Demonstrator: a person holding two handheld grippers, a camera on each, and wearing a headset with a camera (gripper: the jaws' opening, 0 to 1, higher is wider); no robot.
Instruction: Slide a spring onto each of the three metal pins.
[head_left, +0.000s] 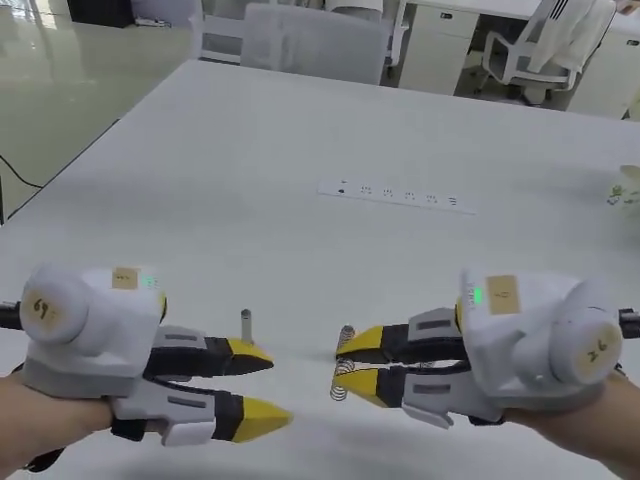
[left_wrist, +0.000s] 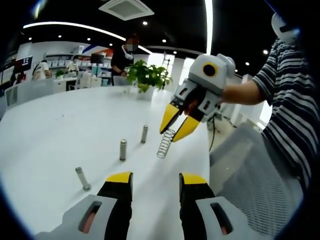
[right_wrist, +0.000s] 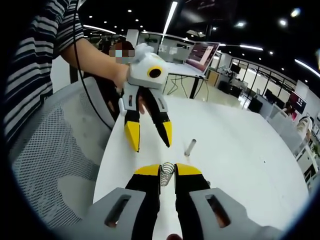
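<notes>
Spring (right_wrist: 168, 171) clamped in right tongs (right_wrist: 168, 170), lower coils hidden between tips, left tongs (left_wrist: 156, 177) apart, three upright pins (left_wrist: 122, 149) on table (left_wrist: 60, 130) ahead of them in left gripper view, head view showing one beyond left tongs.

The spring (left_wrist: 166, 143) is seen as bright bare metal wire, the pins (left_wrist: 123, 149) as duller grey metal, the table (head_left: 250, 150) as smooth matt white, and the left gripper (head_left: 280, 388) and right gripper (head_left: 340, 367) as smooth white-and-grey plastic tipped in glossy yellow.
</notes>
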